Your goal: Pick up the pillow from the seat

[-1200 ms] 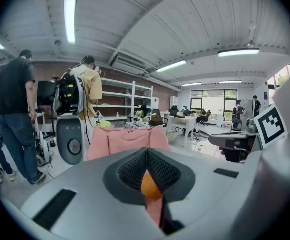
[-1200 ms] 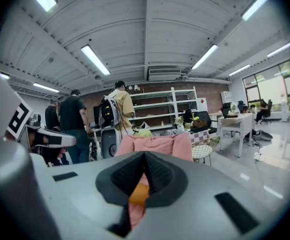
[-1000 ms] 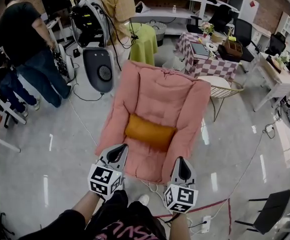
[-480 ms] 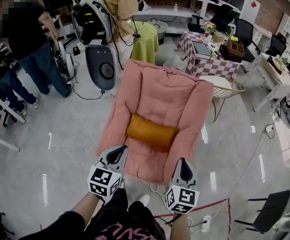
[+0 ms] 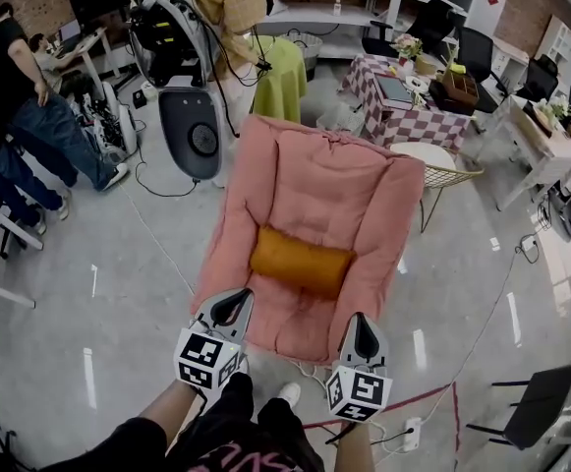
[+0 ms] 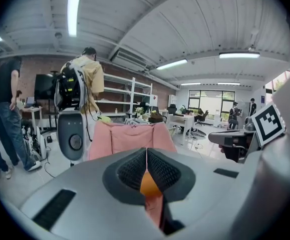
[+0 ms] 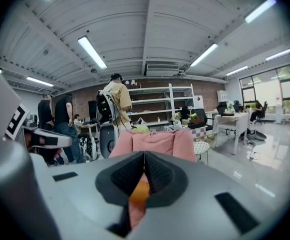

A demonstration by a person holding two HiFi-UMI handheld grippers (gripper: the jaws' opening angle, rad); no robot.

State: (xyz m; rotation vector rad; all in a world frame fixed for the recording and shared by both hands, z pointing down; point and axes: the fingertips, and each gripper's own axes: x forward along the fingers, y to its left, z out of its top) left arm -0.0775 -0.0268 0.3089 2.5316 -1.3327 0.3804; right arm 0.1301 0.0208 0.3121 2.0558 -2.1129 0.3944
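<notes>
Ahead, pillow (image 5: pixel 300 261) beyond both claws (image 5: pixel 236 298) (image 5: pixel 358 321) (closed).

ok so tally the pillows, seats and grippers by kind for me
orange pillow: 1
pink seat: 1
grippers, the left gripper and the right gripper, both shut and empty: 2
total: 4

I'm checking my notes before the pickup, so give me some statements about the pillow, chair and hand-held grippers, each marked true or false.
The orange pillow lies on the seat of the pink chair. True.
The left hand-held gripper grips the pillow. False: it is shut on nothing, short of the pillow.
The right hand-held gripper has its jaws together. True.
The checkered table stands left of the chair. False: it stands beyond it, to the right.
</notes>
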